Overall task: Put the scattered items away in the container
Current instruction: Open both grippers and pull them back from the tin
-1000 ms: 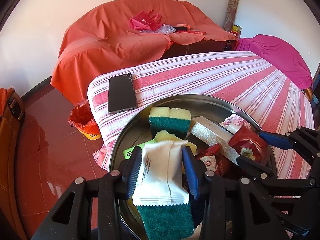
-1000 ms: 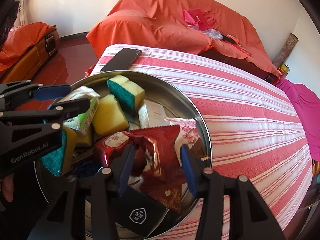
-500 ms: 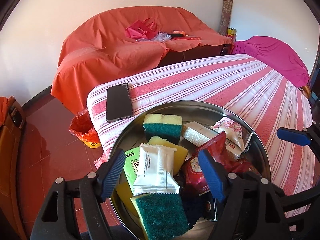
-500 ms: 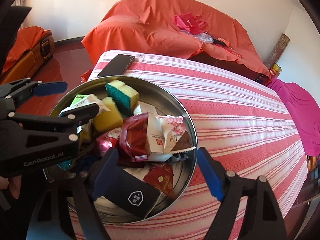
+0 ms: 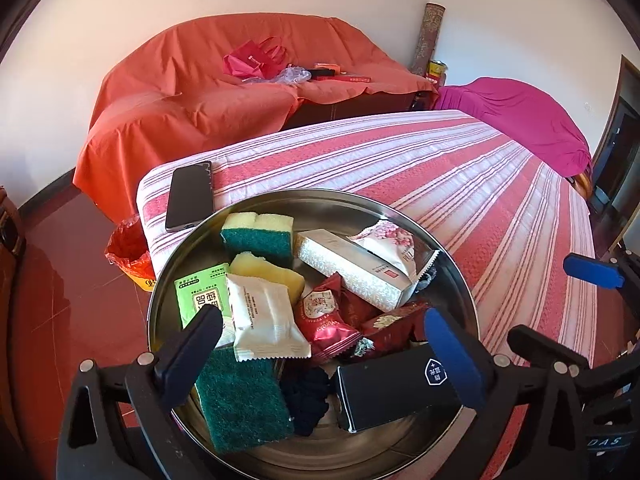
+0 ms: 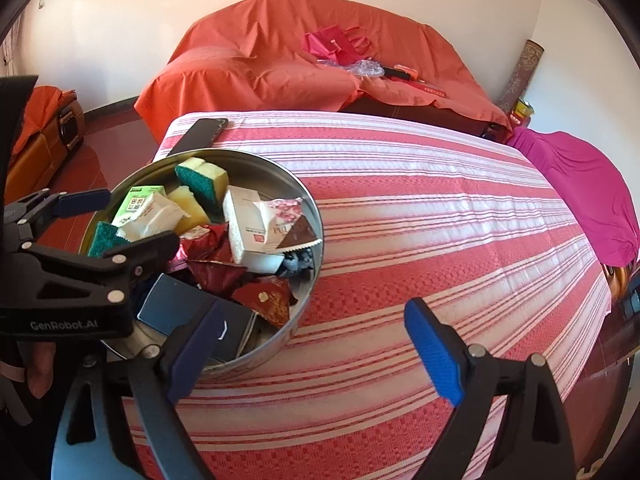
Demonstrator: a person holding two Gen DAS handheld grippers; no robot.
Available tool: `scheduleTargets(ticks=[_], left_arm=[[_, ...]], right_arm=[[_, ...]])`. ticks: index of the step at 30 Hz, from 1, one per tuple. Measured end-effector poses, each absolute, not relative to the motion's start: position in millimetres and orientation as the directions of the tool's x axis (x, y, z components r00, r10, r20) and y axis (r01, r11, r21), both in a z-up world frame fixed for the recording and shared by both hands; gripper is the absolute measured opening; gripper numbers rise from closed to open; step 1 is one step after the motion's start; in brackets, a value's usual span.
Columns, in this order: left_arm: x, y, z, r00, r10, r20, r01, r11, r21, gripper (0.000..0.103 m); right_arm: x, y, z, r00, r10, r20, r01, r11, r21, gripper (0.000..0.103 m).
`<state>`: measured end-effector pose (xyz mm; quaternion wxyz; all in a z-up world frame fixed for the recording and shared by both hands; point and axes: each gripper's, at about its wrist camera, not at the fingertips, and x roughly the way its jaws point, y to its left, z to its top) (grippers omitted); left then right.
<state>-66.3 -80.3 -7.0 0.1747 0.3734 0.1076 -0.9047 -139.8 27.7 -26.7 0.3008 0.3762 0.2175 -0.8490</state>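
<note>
Hovering over the round metal container (image 5: pixel 460 276), the left gripper (image 5: pixel 324 344) is spreading its jaws, nothing pressed between them. Lying below the gap: a white sachet (image 5: pixel 266 324) resting on a green scouring sponge (image 5: pixel 240 400), a red snack packet (image 5: pixel 326 320), and a black box (image 5: pixel 392 388) just inside the right finger. Sitting farther in: a green packet (image 5: pixel 198 296), a yellow sponge (image 5: pixel 266 270), a silver-white carton (image 5: pixel 352 268) with a floral sachet (image 5: pixel 394 246) leaning on it, and a yellow-green sponge (image 5: pixel 258 232) near the far rim.

The right gripper (image 6: pixel 316 344) is also opening its jaws, empty. Its left finger is overlapping the container's (image 6: pixel 308 200) near rim; its right finger is hanging over bare striped cloth on the worktop (image 6: pixel 440 220), so the container is lying left of the gap.

Beyond the container, a dark phone (image 5: pixel 190 196) is lying flat on the cloth near the far corner, just beside the rim.

Left view only: an orange bag (image 5: pixel 132 252) on the floor by the worktop. Right view only: the left gripper (image 6: pixel 108 220) seen from the side, spread above the container's left half, with part of a hand (image 6: pixel 40 372) beneath it, and the empty stretch of cloth to the right.

Farthest back, an orange-covered sofa (image 5: pixel 200 92) is carrying a pink bag (image 5: pixel 256 58); a magenta-draped seat (image 5: pixel 516 116) is standing to its right.
</note>
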Motion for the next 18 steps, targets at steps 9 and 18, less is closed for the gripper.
scheduleTargets(ticks=[9, 18], left_arm=[[-65, -65, -6, -0.645, -0.333, -0.688, 0.410, -0.911, 0.057, 0.102], [-64, -66, -9, -0.638, -0.334, -0.694, 0.409, -0.910, 0.063, 0.102]], right_arm=[[-142, 51, -20, -0.554, -0.346, -0.757, 0.640, -0.759, -0.122, 0.095], [-141, 56, -22, -0.563, -0.335, -0.756, 0.631, -0.765, -0.131, 0.097]])
